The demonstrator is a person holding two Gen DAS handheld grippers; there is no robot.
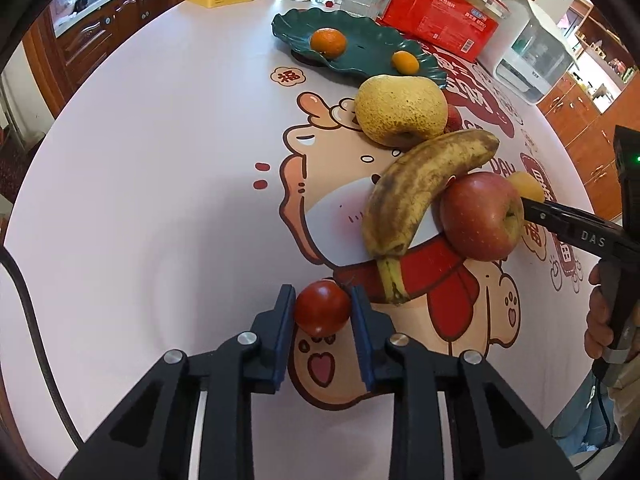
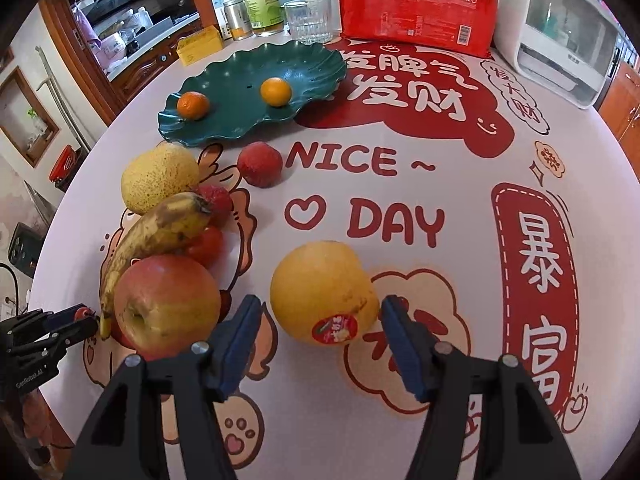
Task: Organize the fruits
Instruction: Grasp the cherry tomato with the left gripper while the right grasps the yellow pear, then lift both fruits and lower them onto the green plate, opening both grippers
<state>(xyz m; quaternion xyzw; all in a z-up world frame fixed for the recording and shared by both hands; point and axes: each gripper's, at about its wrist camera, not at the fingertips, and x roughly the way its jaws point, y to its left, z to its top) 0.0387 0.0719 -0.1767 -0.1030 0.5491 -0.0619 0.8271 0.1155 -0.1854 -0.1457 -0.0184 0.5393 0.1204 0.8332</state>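
Observation:
My left gripper (image 1: pixel 322 307) is shut on a small red tomato (image 1: pixel 322 308), low over the tablecloth. Beyond it lie a spotted banana (image 1: pixel 416 196), a red apple (image 1: pixel 480 216) and a rough yellow pear (image 1: pixel 400 110). My right gripper (image 2: pixel 320 316) is open, its blue pads on either side of a yellow pear with a sticker (image 2: pixel 324 292), not touching it. The green leaf-shaped plate (image 2: pixel 240 92) holds two small oranges (image 2: pixel 193 105) (image 2: pixel 275 92). Two red lychees (image 2: pixel 260 164) (image 2: pixel 216 198) and another tomato (image 2: pixel 206 246) lie by the banana (image 2: pixel 160 232).
A red package (image 2: pixel 416 4), bottles (image 2: pixel 262 0), a glass (image 2: pixel 308 20), a yellow box (image 2: pixel 200 44) and a white appliance (image 2: pixel 560 40) line the table's far edge. The apple (image 2: pixel 166 304) sits just left of my right gripper. A wooden cabinet stands beyond.

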